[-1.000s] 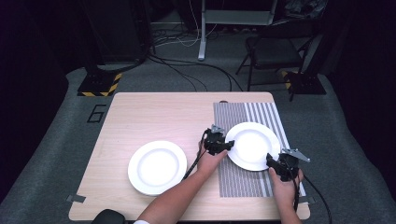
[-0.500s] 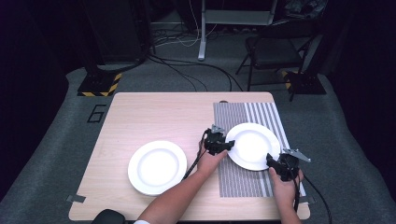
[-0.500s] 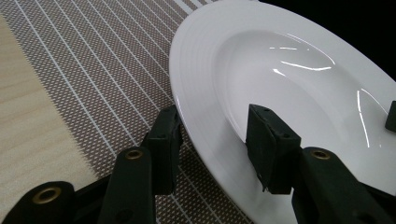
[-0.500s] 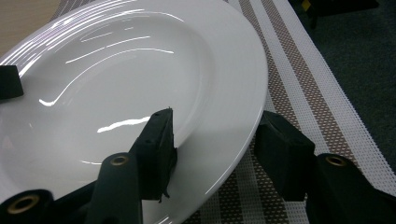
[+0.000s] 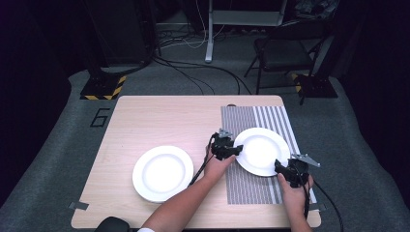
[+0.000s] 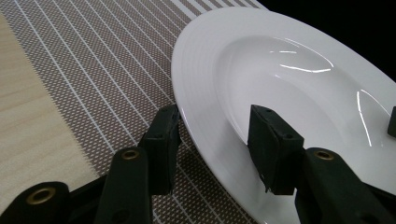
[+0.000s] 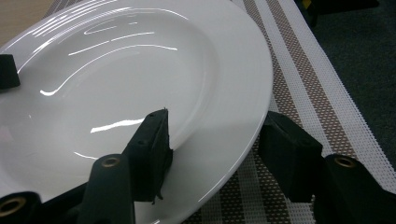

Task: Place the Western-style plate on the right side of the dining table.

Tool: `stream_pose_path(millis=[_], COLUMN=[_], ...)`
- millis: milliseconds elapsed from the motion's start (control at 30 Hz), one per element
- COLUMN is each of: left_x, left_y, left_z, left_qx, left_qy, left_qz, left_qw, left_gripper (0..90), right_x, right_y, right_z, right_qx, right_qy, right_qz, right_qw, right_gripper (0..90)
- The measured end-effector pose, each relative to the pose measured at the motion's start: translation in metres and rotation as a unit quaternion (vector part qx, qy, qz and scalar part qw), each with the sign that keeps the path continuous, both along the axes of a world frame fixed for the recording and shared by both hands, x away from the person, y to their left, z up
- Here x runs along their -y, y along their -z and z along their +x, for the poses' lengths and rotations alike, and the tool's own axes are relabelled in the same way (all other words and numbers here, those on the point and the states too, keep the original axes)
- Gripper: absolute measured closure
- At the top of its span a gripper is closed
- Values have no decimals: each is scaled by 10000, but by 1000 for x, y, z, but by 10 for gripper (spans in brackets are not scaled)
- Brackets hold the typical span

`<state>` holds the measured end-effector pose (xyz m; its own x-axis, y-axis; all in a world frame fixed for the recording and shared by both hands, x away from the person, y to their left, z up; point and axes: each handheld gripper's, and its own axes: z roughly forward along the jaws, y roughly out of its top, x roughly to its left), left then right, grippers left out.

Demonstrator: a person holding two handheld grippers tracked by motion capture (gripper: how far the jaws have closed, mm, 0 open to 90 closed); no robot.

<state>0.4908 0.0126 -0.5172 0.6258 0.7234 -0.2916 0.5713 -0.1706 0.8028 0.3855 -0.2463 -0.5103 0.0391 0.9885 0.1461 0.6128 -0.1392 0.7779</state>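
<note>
A white plate (image 5: 261, 150) lies on the striped placemat (image 5: 251, 188) at the right side of the desk (image 5: 159, 116), and both grippers sit at its rim from opposite sides. The left gripper (image 5: 231, 150) is at the plate's left edge, the right gripper (image 5: 281, 166) at its lower right edge. In the left gripper view the rim (image 6: 196, 93) passes between the two black jaws, one over the placemat just outside the plate and the other over the inner slope; there is a visible gap on either side, so the jaws stand open around the rim rather than pinching it. They have just been opening. The right gripper view gives the same picture (mirrored): one jaw over the plate's (image 7: 140, 74) inner slope, the other out over the placemat (image 7: 308, 93), the rim between them and not clamped, and these jaws too have just been opening. The plate rests flat on the placemat. A second white plate (image 5: 163, 172) sits on the bare wood, well apart to the left.
</note>
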Motion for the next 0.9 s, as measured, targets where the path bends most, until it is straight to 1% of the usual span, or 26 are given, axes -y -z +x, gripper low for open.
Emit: stream_pose_path(millis=[67,133,167,200,233,267,333,367,433,467,500,533,667,700,767,867,900], left_x=[-2,-6,-6,-7,-9,-12,-13,-15,-18,-19,-21,-23,-27,-30,-33,-38,-40], left_y=[-3,-8,-8,-10,-12,-14,-16,-17,-19,-20,-20,-21,-24,-25,-27,-28,-28], left_z=[0,-2,-2,-2,-3,-4,-4,-4,-4,-4,-5,-6,-9,-10,-11,-15,-16], left_qx=[24,73,73,79,75,90,80,96,68,57,49,40,35,51,33,33,45], left_qy=[-26,-27,-27,-27,-22,-30,-42,-56,-111,-127,-133,-103,-90,-84,-97,-127,-129], left_qz=[-75,-92,-92,-103,-102,-128,-142,-145,-191,-209,-209,-160,-125,-124,-136,-144,-147], left_qw=[10000,9999,9999,9999,9999,9999,9999,9998,9997,9997,9997,9998,9999,9999,9999,9998,9998], left_gripper=[533,531,530,530,530,530,529,529,529,524,524,519,518,517,518,518,518], right_x=[1,3,3,3,5,5,4,4,3,2,2,0,-1,-1,1,0,0], right_y=[-3,-6,-6,-8,-10,-12,-14,-16,-20,-21,-21,-24,-29,-30,-33,-37,-38], right_z=[-3,-5,-5,-7,-10,-11,-12,-13,-15,-15,-15,-16,-16,-15,-14,-14,-14], right_qx=[13,47,47,14,10,6,9,15,44,115,115,73,60,57,26,0,28], right_qy=[63,84,84,122,91,118,129,141,215,118,118,87,16,-14,-27,-44,-87], right_qz=[37,8,8,29,32,1,-22,-78,-78,-82,-82,-104,-106,-88,39,38,-10], right_qw=[10000,10000,10000,9999,10000,9999,9999,9999,9997,9998,9998,9999,9999,9999,10000,10000,10000], right_gripper=[419,419,419,418,412,413,411,407,400,388,388,386,385,385,385,383,383])
